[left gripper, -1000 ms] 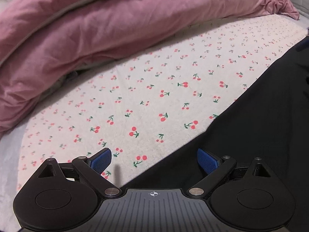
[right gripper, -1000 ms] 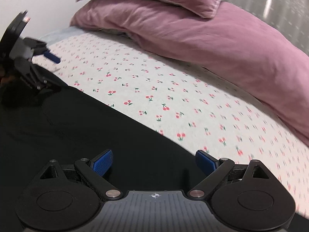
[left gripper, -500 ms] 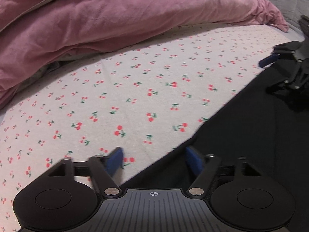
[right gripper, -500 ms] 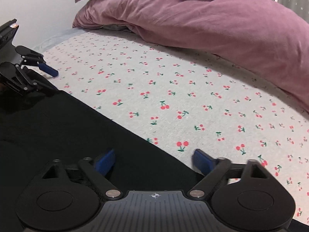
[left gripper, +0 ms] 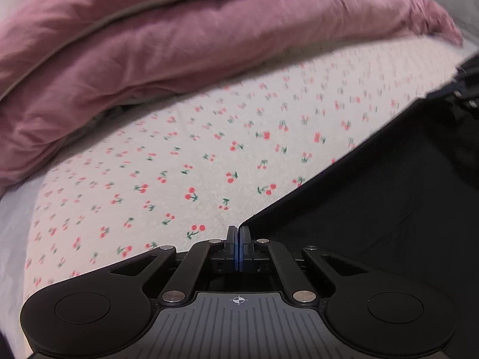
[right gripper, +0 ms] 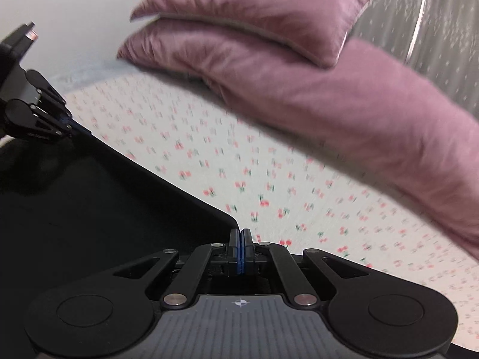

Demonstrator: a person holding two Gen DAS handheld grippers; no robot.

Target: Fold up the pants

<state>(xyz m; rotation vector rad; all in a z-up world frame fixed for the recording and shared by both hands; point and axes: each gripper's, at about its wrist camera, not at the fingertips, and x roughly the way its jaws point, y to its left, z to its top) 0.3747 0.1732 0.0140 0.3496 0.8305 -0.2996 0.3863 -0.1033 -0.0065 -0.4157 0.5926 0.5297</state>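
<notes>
Black pants (left gripper: 389, 197) lie on a cherry-print bed sheet (left gripper: 209, 155). In the left wrist view they fill the right side; in the right wrist view the pants (right gripper: 89, 209) fill the left side. My left gripper (left gripper: 238, 232) is shut on a corner of the pants' far edge. My right gripper (right gripper: 241, 233) is shut on another corner of the same edge. The edge runs taut between them. The left gripper also shows in the right wrist view (right gripper: 70, 127) at far left, and the right gripper shows at the far right of the left wrist view (left gripper: 461, 89).
A pink duvet (left gripper: 179, 48) and pink pillow (right gripper: 254, 21) are piled along the far side of the bed. A white wall (right gripper: 74, 30) stands at the back left of the right wrist view, a grey curtain (right gripper: 419, 15) at its back right.
Both grippers have gone from open to shut, each closing on a corner of the pants' edge. The pants edge has lifted off the sheet and the views have tilted up.
</notes>
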